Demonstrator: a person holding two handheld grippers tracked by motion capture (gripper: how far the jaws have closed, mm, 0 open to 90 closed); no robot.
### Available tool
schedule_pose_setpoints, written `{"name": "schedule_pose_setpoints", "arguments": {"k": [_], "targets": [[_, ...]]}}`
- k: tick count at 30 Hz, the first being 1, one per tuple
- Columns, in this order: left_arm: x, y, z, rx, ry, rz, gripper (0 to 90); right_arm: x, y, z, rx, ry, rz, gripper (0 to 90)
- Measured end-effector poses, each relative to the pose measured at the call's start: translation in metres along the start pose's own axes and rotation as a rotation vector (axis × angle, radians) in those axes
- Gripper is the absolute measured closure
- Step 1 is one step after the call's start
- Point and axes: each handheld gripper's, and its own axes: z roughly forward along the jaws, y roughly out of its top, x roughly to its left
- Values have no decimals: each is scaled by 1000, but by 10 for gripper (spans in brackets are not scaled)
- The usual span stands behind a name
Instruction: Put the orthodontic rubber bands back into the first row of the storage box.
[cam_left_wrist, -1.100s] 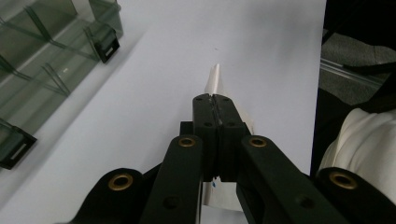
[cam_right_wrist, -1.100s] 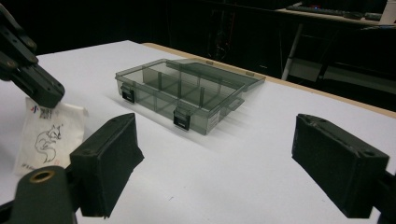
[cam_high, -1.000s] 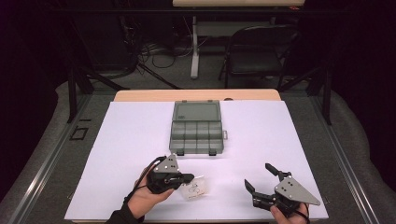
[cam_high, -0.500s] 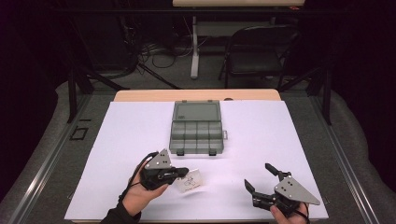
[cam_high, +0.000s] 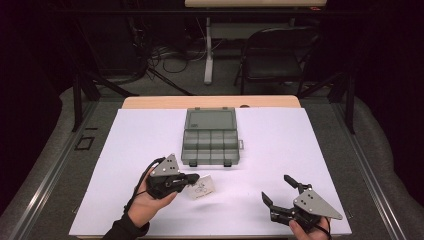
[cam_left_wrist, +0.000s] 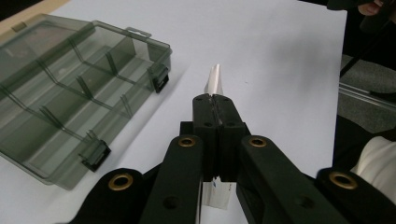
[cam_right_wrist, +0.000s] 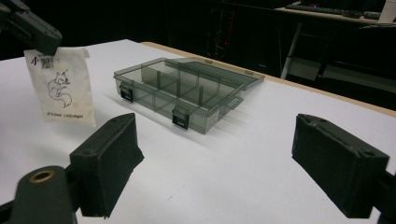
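Your left hand-held gripper (cam_high: 192, 178) sits near the front edge of the worktop (cam_high: 300, 140), left of centre. Its jaws are pressed together on a small white packet (cam_high: 201, 187). In the left gripper view the packet (cam_left_wrist: 215, 80) runs edge-on between the pads and pokes out past the tips. The right gripper view shows it hanging flat-faced and clear of the worktop, with a printed animal drawing on the side turned toward you; pinching the top edge lets it dangle free.

Your right hand-held gripper (cam_high: 280, 194) rests near the front right corner, jaws spread wide, nothing between them. It points toward the middle of the worktop and is well apart from the packet, so it looks to be on standby.

The smoky compartment box (cam_high: 211, 137) lies at the worktop's centre, toward the back edge, lid folded open behind it, front latches facing you. Its compartments appear empty. My guess: the packet is bound for one of them.
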Motion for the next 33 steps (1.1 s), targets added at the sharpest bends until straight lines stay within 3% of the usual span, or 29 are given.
{"name": "schedule_pose_setpoints", "arguments": {"k": [8,18,33], "targets": [[13,19,-8,-16,22,5,897,0,0,0,2,1,-4,141],[38,43,-15,-23,46,-10,897,0,0,0,2,1,-5,141],[61,63,-4,-5,57,-34,897,0,0,0,3,0,-1,141]]}}
